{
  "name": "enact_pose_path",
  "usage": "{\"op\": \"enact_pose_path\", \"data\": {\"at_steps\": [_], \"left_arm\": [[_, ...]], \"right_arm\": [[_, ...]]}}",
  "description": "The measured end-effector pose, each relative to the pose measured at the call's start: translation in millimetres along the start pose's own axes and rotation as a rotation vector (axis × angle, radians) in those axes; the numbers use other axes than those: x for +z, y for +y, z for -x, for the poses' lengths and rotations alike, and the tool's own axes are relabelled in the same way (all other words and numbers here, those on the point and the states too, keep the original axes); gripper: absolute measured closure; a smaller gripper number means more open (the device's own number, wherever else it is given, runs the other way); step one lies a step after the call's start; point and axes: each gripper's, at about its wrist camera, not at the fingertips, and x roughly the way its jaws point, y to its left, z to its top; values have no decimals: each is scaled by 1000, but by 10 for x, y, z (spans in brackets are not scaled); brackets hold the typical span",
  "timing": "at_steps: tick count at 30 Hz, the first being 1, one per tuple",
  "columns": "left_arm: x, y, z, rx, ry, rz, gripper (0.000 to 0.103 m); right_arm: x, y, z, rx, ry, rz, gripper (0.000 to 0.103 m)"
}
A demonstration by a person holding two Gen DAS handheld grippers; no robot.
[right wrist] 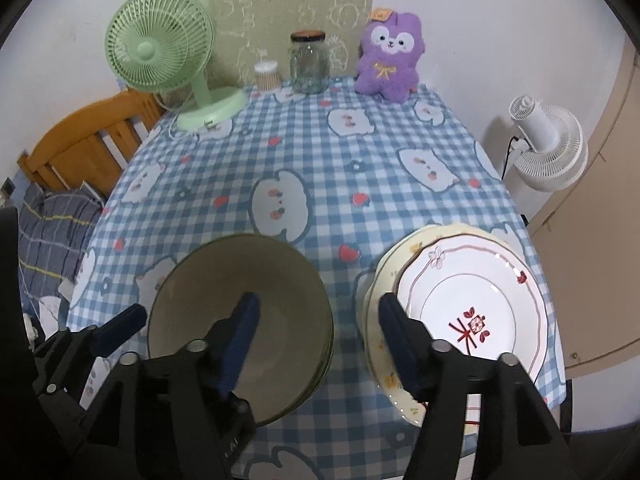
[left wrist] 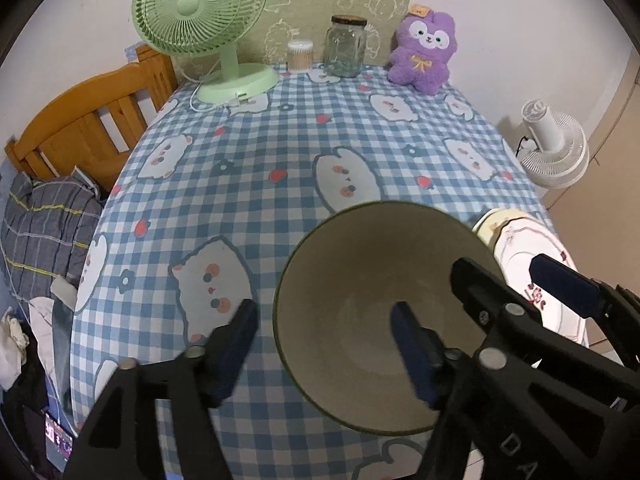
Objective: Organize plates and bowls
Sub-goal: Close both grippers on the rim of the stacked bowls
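A stack of olive-green bowls stands near the table's front edge, shown large in the left wrist view as bowls. Right of it a white plate with a red character lies on a cream flowered plate. My left gripper is open and straddles the bowls' left rim, one finger inside and one over the cloth, neither pad touching. My right gripper is open, with its left finger over the bowls and its right finger over the plates' left edge. It grips nothing.
On the blue checked tablecloth, along the back wall, stand a green fan, a cotton-swab tub, a glass jar and a purple plush toy. A wooden headboard is left, a white fan right.
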Motion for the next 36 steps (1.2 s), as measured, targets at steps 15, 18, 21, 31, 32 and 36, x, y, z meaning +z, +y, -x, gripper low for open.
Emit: {"op": "enact_pose_path", "data": {"at_steps": [15,18,21,31,32,36], "left_arm": [[3,-2,-147,-2,11,-3,14],[0,9,-211,-1,20,8,14],[-8,23,-288,-9,39,20,14],[-56,61,-427,-2,58,34,16],[-61,64,-444,-5,63,36,16],[-72,76,-493,-15,78,44,19]], "right_arm": [[21,-42,-210,47,13,11,25],[26,-54,-287,42,29,11,25],[26,-57,-376,48,56,13,25],[-15,-11,-588,64,111,20,25],[-17,-10,-607,64,116,19,25],[-25,-1,-671,68,135,15,25]]}}
